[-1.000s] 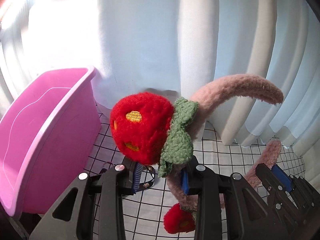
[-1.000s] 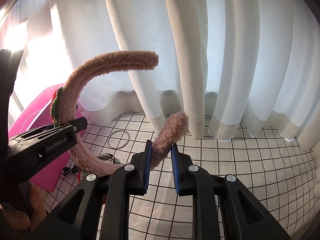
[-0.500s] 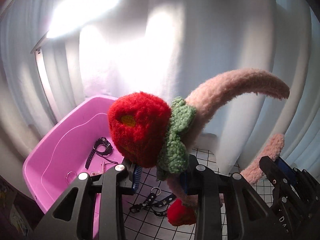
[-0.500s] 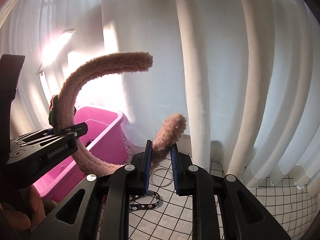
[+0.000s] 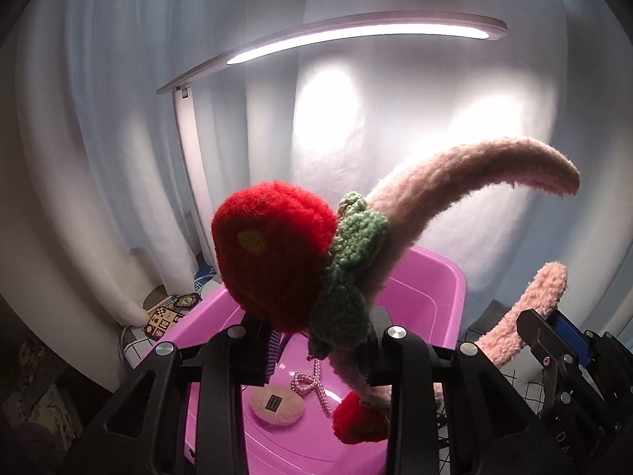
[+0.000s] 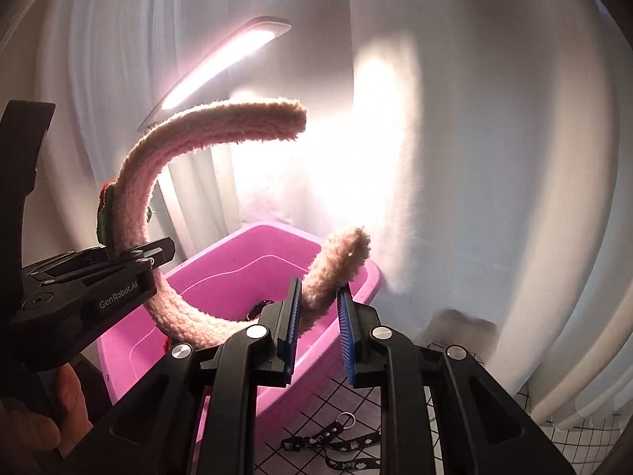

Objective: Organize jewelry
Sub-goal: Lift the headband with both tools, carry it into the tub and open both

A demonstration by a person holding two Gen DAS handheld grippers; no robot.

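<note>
Swung both grippers across from the open grid-patterned table (image 6: 585, 441) and up over the pink bin (image 5: 443, 277), so pretty much lined up for the drop now. Left gripper (image 5: 322, 350) clamped partway shut on the middle of the fuzzy pink headband (image 5: 455, 182) right by its red strawberry (image 5: 273, 257), right gripper (image 6: 316, 326) pinched nearly closed on one end. Headband carried above the bin's near edge, over the pearl bracelet (image 5: 310, 384) and round pad (image 5: 277, 405) lying inside, lamp (image 5: 356, 35) and curtain (image 5: 99, 138) behind.
</note>
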